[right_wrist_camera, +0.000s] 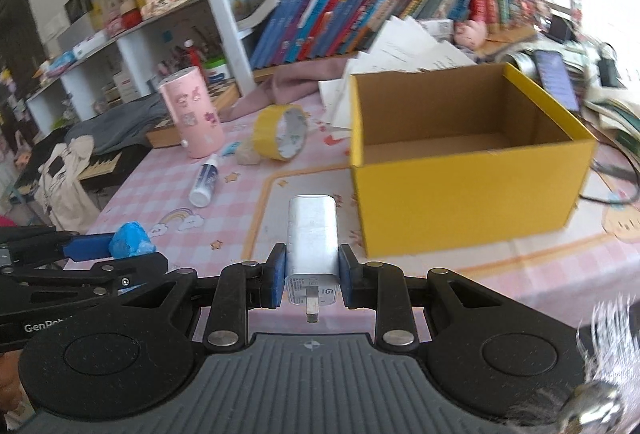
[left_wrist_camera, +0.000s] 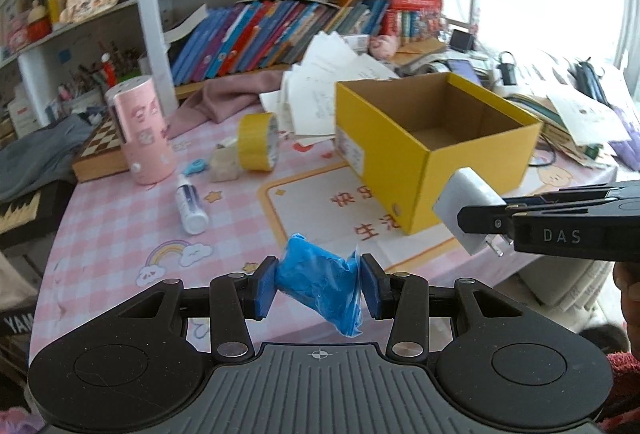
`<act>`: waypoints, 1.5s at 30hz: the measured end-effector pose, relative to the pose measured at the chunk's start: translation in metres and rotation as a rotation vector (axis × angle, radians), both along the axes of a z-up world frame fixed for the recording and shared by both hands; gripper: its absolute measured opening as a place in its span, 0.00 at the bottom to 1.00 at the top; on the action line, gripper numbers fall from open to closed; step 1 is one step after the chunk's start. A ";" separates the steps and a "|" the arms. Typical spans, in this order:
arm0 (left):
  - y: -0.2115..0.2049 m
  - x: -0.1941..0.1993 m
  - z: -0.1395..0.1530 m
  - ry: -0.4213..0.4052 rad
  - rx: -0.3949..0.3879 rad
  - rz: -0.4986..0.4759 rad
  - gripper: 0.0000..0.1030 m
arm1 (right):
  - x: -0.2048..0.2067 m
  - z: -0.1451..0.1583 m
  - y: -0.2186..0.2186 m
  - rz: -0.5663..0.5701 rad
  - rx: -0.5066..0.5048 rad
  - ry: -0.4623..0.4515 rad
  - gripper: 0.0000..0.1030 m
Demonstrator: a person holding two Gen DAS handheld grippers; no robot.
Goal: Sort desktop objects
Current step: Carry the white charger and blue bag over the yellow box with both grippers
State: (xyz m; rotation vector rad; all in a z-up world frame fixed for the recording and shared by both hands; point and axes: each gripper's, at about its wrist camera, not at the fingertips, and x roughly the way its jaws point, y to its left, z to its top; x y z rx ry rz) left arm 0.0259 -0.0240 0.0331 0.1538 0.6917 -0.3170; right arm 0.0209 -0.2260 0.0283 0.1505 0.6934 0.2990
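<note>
Left gripper (left_wrist_camera: pixel 319 288): fingers (left_wrist_camera: pixel 266 290) closed on a crumpled blue plastic bag (left_wrist_camera: pixel 320 284), which is pinched between the blue pads and held clear of the desk (left_wrist_camera: pixel 120 234).

Right gripper (right_wrist_camera: pixel 311 280): fingers (right_wrist_camera: pixel 277 280) clamped on a white plug charger (right_wrist_camera: pixel 311 238), body pointing forward, metal prong toward the camera, also off the desk.

Ahead of the right fingers and slightly to their right stands an open yellow cardboard box (right_wrist_camera: pixel 472 201), its inside showing nothing in it. From the left fingers the box lies forward and to the right.

Forward-left of both pairs of fingers: a white bottle (left_wrist_camera: pixel 192 203) lying on its side, a yellow tape roll (left_wrist_camera: pixel 258 141) on edge, a pink cylinder (left_wrist_camera: pixel 140 131) upright beyond them.

The two grippers are side by side, near each other, not touching.
</note>
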 end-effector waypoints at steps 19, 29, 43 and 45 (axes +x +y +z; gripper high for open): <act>-0.052 0.002 0.017 -0.071 -0.025 -0.164 0.40 | -0.033 0.000 -0.058 -0.198 -0.026 0.000 0.24; -0.086 0.028 0.044 -0.253 -0.063 -0.235 0.40 | -0.004 0.037 -0.081 -0.228 -0.101 -0.171 0.24; -0.136 0.097 0.026 -0.194 -0.004 -0.227 0.40 | 0.093 0.036 -0.113 -0.122 -0.143 -0.142 0.24; -0.143 0.105 0.022 -0.185 0.008 -0.226 0.40 | 0.108 0.033 -0.119 -0.094 -0.142 -0.121 0.24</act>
